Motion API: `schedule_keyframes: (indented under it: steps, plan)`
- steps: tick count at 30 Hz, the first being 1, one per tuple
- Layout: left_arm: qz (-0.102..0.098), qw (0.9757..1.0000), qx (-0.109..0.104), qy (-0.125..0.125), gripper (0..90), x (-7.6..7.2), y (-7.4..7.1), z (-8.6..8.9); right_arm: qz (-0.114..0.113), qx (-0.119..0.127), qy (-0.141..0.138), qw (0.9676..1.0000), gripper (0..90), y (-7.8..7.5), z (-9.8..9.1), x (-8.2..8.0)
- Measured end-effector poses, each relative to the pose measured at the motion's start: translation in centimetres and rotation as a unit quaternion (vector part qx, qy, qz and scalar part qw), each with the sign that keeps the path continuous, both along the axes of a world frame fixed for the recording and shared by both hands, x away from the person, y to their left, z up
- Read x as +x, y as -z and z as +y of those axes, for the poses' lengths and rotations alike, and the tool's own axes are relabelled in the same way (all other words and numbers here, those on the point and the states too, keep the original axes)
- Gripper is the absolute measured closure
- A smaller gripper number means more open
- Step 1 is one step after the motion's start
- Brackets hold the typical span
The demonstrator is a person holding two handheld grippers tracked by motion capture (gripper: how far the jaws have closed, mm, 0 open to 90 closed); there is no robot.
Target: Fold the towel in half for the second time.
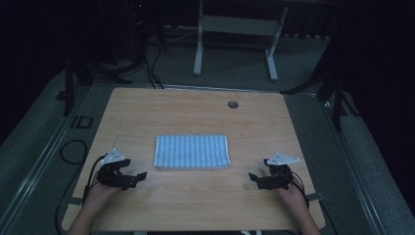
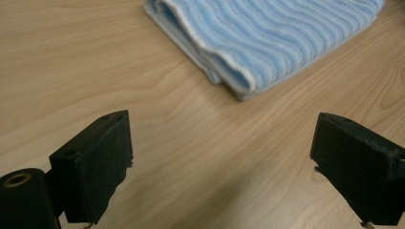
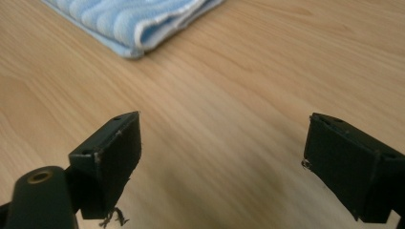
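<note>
Left gripper [image 1: 139, 177], jaws apart: folded blue-and-white striped terry towel [image 1: 192, 152] at two o'clock, long axis crosswise; right gripper [image 1: 253, 178] likewise apart, equally near.

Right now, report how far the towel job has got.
Done: the blue striped towel already lies folded in a neat rectangle mid-table, its layered edges stacked in both gripper views. In hand: nothing; the left gripper and right gripper sit open, apart from the towel, one on each side. Left: probably a further fold or a pickup, since neither gripper touches it yet.
</note>
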State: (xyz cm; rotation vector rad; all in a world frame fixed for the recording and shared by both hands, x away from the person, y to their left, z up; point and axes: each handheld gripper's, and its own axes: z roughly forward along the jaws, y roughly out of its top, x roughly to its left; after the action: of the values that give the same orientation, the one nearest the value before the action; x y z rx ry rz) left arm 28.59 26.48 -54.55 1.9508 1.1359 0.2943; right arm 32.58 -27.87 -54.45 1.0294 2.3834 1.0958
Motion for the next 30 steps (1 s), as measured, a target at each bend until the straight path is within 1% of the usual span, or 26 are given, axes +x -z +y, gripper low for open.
schedule_keyframes:
  steps: [1,3,4,6,7,8,9,13,14,15,17,19,20,21,22,24,25,26,27,29,30]
  plan:
    - [0.002,1.0000,0.000,-0.006,7.1,-0.3,0.2,0.3,-0.002,0.002,0.003,1.0000,12.4,0.1,-0.3,-0.2]
    - [0.002,0.9999,-0.004,-0.011,7.1,-0.8,0.4,0.7,-0.017,0.003,0.022,0.9996,12.6,0.1,-1.0,-0.8]
    - [0.002,0.9999,0.002,-0.014,7.1,-1.0,0.5,0.9,-0.019,0.006,0.030,0.9994,12.6,0.0,-1.4,-0.9]
    - [-0.004,0.9998,0.005,-0.018,7.1,-1.5,0.5,1.2,-0.025,-0.003,0.050,0.9984,13.1,0.1,-2.1,-1.1]
    - [-0.006,0.9997,0.005,-0.022,7.1,-1.8,0.5,1.3,-0.023,0.001,0.057,0.9981,13.1,0.1,-2.3,-1.2]
    - [-0.010,0.9997,0.003,-0.022,7.1,-2.0,0.6,1.4,-0.018,0.010,0.066,0.9976,13.1,0.2,-2.8,-1.4]
    - [-0.008,0.9997,0.002,-0.023,7.1,-2.3,0.6,1.5,-0.020,0.016,0.073,0.9970,13.1,0.1,-3.0,-1.7]
    - [-0.011,0.9995,0.000,-0.028,7.1,-3.1,0.8,1.8,-0.034,0.017,0.091,0.9951,13.1,-0.1,-3.9,-2.7]
    - [-0.007,0.9995,-0.001,-0.030,7.1,-3.2,0.8,1.9,-0.041,0.013,0.100,0.9941,13.1,0.0,-4.2,-3.1]
    - [-0.007,0.9995,0.003,-0.030,7.2,-3.4,0.9,1.9,-0.042,0.012,0.110,0.9930,13.1,0.0,-4.5,-3.3]
    - [-0.009,0.9994,0.000,-0.033,7.1,-3.7,0.9,1.9,-0.042,0.011,0.123,0.9915,13.1,0.1,-5.1,-3.6]
    - [-0.010,0.9993,-0.002,-0.037,7.1,-4.1,1.1,1.9,-0.044,0.005,0.140,0.9892,13.1,0.1,-5.7,-3.9]
    - [-0.009,0.9993,0.002,-0.037,7.1,-4.2,1.1,1.9,-0.042,0.007,0.149,0.9878,13.1,0.1,-6.1,-4.1]
    - [-0.011,0.9992,0.002,-0.039,7.1,-4.3,1.2,1.9,-0.041,0.011,0.155,0.9870,13.1,0.1,-6.3,-4.2]
    - [-0.012,0.9991,0.002,-0.040,7.1,-4.4,1.2,1.9,-0.045,0.020,0.163,0.9855,13.1,0.1,-6.7,-4.3]
    - [-0.019,0.9988,0.003,-0.044,7.1,-4.5,1.1,2.0,-0.048,0.019,0.168,0.9845,13.1,0.0,-7.0,-4.5]
    - [-0.022,0.9987,0.010,-0.045,7.1,-4.6,1.1,2.1,-0.049,0.022,0.172,0.9836,13.0,0.0,-7.1,-4.6]
    - [-0.025,0.9986,0.013,-0.045,7.2,-4.7,1.0,2.2,-0.055,0.028,0.182,0.9813,12.9,0.1,-7.4,-4.8]
    - [-0.030,0.9983,0.014,-0.048,7.1,-4.7,1.0,2.4,-0.061,0.028,0.188,0.9798,12.9,0.2,-7.6,-5.0]
    - [-0.031,0.9979,0.007,-0.056,7.1,-4.7,1.0,2.8,-0.064,0.040,0.195,0.9778,12.8,0.2,-8.1,-5.3]
    - [-0.032,0.9976,0.009,-0.061,7.1,-4.8,1.0,2.9,-0.068,0.048,0.199,0.9766,12.8,0.1,-8.4,-5.4]
